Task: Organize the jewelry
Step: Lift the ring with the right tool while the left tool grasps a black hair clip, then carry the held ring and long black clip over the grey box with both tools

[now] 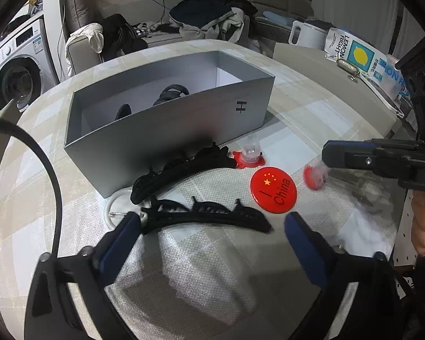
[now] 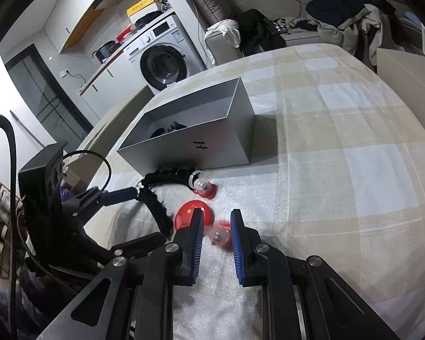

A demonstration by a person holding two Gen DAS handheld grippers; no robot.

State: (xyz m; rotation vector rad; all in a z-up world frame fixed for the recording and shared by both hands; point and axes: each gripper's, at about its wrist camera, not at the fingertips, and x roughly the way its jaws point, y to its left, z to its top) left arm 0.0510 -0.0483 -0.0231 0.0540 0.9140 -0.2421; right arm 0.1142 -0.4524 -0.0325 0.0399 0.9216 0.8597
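Left wrist view: we count two black claw hair clips, one (image 1: 181, 170) against the gray open box (image 1: 167, 138), one (image 1: 209, 216) nearer, lying between our left gripper (image 1: 212, 221) fingers, which are spread and not pressing it. One red "China" badge (image 1: 273, 189). Two red-and-clear small trinkets: one (image 1: 249, 154) on the tabletop (image 1: 212, 269) beside the box, one (image 1: 316, 177) clenched in the right gripper (image 2: 216, 235). Dark items sit inside the box; count unclear.
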